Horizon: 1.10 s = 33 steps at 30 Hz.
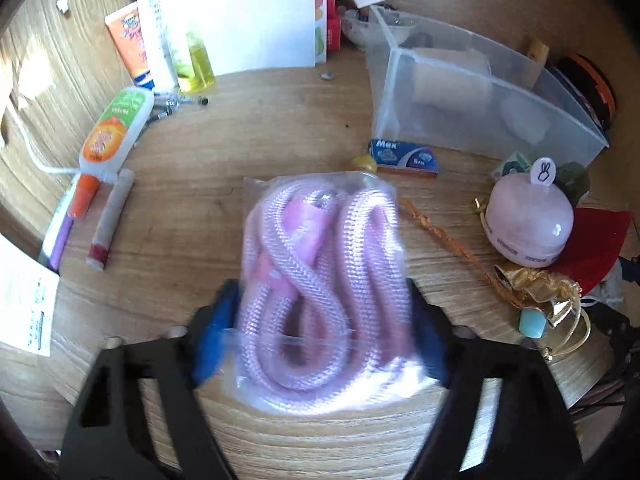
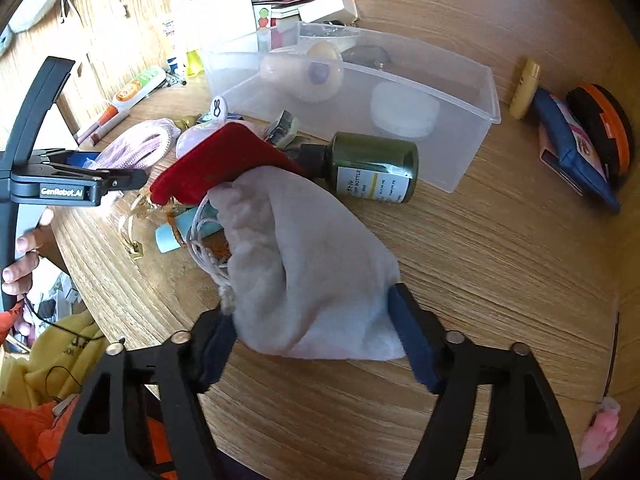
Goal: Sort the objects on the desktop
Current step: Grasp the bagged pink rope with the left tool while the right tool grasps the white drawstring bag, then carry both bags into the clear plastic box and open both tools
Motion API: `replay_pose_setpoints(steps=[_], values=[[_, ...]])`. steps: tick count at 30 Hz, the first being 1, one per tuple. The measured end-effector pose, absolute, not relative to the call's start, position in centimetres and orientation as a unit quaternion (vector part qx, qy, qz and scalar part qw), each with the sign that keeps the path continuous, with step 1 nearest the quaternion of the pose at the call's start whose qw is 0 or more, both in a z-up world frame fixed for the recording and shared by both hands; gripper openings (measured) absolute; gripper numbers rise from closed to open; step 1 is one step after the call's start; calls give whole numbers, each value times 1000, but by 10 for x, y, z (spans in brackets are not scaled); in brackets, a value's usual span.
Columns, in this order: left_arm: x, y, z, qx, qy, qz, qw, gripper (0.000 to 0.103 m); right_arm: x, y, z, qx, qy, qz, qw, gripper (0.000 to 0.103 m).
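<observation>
My left gripper [image 1: 322, 336] is shut on a clear bag of coiled pink cable [image 1: 320, 272], its blue pads pressing both sides of the bag; the bag also shows in the right wrist view [image 2: 140, 146]. My right gripper [image 2: 320, 344] is shut on a white fuzzy drawstring pouch [image 2: 308, 264] resting on the wooden desk [image 2: 500, 260]. The left gripper [image 2: 86, 160] shows at the left of the right wrist view. A clear plastic bin [image 1: 472, 92] stands at the far right of the left wrist view and also shows in the right wrist view [image 2: 448, 128].
A pink dome gadget [image 1: 528, 224], a blue Max box [image 1: 404, 158], a gold ribbon [image 1: 536, 292] and glue bottles [image 1: 116, 132] lie around. A green bottle [image 2: 372, 168], a red pouch [image 2: 224, 160], a yellow tube [image 2: 524, 90] and a blue pouch [image 2: 576, 152] surround the bin.
</observation>
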<state>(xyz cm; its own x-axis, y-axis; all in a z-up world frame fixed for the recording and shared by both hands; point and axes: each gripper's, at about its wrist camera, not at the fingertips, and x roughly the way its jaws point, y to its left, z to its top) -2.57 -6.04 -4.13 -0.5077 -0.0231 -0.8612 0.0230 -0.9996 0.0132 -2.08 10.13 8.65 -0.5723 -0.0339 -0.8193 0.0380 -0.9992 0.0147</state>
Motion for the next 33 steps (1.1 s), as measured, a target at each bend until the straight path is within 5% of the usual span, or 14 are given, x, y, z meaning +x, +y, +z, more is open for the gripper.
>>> replay_pose_setpoints(steps=[10,19,20,22,27,29,33], values=[[-27,-70,-39,491,14,-871,-7,67,-24,114,96,460,-19,-887,27,34],[-9,-92,-8,453,54,-890,-3,65,-20,141,113,445,-97,-889,47,25],[-8,-92,-2,449,60,-891,-17,46,-21,141,114,444,-101,-889,46,25],[-9,-89,6,450,52,-891,-22,31,-21,144,117,441,-109,-890,44,25],[-17,-84,0,468,9,-884,-13,27,-18,151,127,428,-111,-897,29,24],[-17,-85,-5,482,14,-876,-21,34,-17,153,129,425,-114,-898,27,24],[-13,-92,-7,482,28,-875,-27,92,-14,157,137,416,-112,-902,24,24]])
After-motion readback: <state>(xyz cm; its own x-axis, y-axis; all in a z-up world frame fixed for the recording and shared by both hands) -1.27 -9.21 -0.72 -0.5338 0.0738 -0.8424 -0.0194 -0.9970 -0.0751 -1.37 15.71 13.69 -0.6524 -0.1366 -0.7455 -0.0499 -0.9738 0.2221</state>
